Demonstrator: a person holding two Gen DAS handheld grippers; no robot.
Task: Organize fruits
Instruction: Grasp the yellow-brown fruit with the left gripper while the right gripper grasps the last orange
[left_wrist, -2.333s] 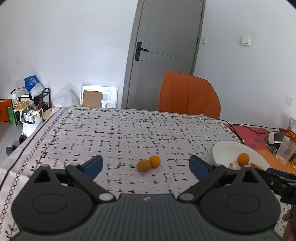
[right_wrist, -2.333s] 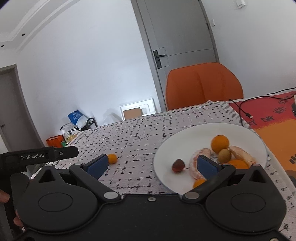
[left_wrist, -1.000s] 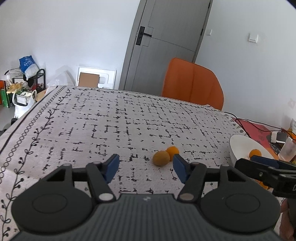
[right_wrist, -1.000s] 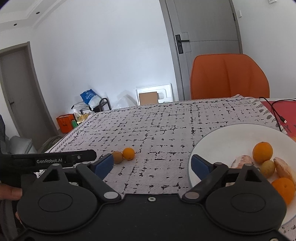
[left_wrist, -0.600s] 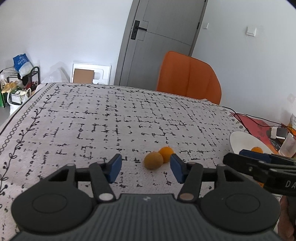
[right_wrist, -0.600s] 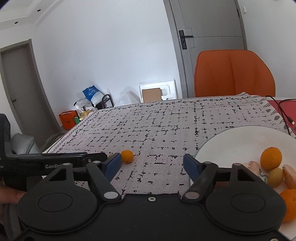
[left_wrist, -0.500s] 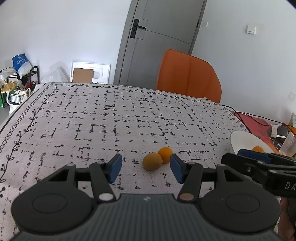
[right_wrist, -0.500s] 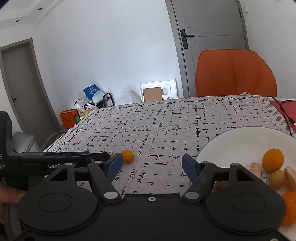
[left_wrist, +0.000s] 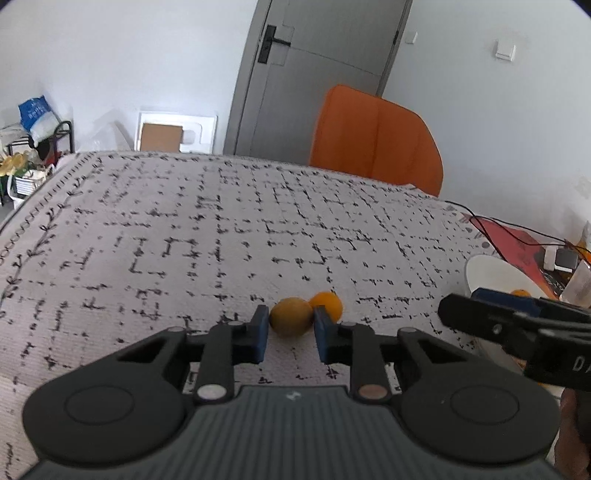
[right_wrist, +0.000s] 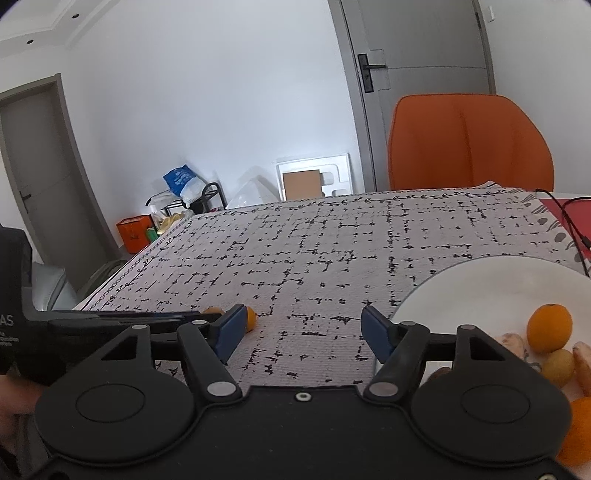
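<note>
In the left wrist view my left gripper (left_wrist: 290, 326) has its blue pads against both sides of a dull yellow-brown fruit (left_wrist: 290, 322) that rests on the patterned tablecloth (left_wrist: 229, 236). A small orange (left_wrist: 327, 305) lies just behind it, touching it. My right gripper (right_wrist: 306, 332) is open and empty above the cloth, left of a white plate (right_wrist: 491, 280) that holds an orange (right_wrist: 549, 328), a small yellow fruit (right_wrist: 557, 362) and peeled segments. The small orange (right_wrist: 251, 318) shows beside the right gripper's left finger.
An orange chair (left_wrist: 376, 136) stands behind the table's far edge. A black cable (right_wrist: 569, 221) and a red mat (left_wrist: 513, 240) lie at the right. A clear cup (left_wrist: 578, 282) stands beyond the plate (left_wrist: 491, 273). Bags and a rack (left_wrist: 33, 147) sit on the floor at left.
My left gripper moved forward and down to the yellow-brown fruit and narrowed its jaws onto it. My right gripper drifted left, away from the plate, and narrowed a little.
</note>
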